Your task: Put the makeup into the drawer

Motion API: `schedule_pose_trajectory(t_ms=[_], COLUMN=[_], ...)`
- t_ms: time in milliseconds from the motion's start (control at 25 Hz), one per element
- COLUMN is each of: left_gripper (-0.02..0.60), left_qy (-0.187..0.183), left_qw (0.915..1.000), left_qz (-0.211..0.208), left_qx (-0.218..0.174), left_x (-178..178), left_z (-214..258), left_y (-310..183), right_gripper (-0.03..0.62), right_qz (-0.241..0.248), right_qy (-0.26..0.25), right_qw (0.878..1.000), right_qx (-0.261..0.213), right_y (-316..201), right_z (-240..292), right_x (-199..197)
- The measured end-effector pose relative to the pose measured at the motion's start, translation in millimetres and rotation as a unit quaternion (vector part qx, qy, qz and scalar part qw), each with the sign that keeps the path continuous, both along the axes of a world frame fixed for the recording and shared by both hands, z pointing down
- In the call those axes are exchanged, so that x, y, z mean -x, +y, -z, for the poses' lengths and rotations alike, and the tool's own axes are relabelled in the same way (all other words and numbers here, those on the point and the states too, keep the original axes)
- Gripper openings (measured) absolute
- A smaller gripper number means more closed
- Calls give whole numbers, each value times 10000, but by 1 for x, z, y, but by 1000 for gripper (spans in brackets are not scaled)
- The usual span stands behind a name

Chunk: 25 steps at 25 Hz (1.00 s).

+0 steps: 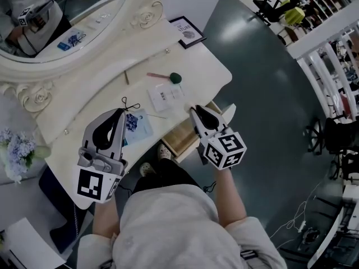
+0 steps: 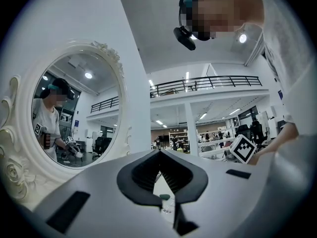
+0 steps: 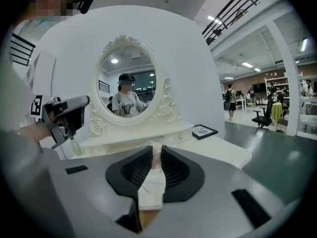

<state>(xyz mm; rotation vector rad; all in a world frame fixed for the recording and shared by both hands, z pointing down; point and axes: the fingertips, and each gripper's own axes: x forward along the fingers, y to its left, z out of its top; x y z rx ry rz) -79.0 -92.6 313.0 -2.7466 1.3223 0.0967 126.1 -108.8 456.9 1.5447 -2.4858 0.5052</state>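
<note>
On the cream dressing table (image 1: pixel 207 66) lie a green puff on a pink stick (image 1: pixel 174 77), a white packet (image 1: pixel 165 97) and a blue packet (image 1: pixel 134 125). The drawer (image 1: pixel 182 140) stands pulled out under the front edge, its wood floor showing. My left gripper (image 1: pixel 122 112) hovers over the blue packet; its tips (image 2: pixel 159 153) meet with nothing between them, and the green puff (image 2: pixel 164 197) shows through below. My right gripper (image 1: pixel 193 110) reaches over the drawer to the table edge. A narrow slit parts its jaws (image 3: pixel 154 150), and I see nothing pinched there.
An oval mirror (image 1: pixel 67 60) in a carved frame backs the table. A framed picture (image 1: pixel 188 31) leans at the far right corner, and pale flowers (image 1: pixel 17 147) stand at the left end. A black hair tie (image 1: pixel 130 103) and a pencil (image 1: pixel 126 77) also lie on top.
</note>
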Motion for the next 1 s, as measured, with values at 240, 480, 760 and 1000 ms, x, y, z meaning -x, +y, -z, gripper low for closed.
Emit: schedule_pose_trajectory(t_ms=[240, 480, 760, 1000], left_gripper=[14, 14, 14, 14], left_qy=[-31, -46, -82, -84], left_qw=[10000, 10000, 9999, 9999], left_qz=[-42, -70, -100, -105], left_qx=[-11, 4, 12, 30], left_x=[-3, -5, -8, -12], left_z=[0, -2, -3, -3], left_y=[1, 0, -1, -2], right_gripper=[61, 61, 61, 61], right_qz=[-136, -183, -177, -101], right_qy=[257, 436, 534, 685], right_qw=[9986, 9946, 9892, 9836], right_qx=[440, 927, 1353, 1666], right_y=[10, 22, 33, 40], right_z=[-33, -72, -105, -127], right_x=[-15, -23, -29, -32])
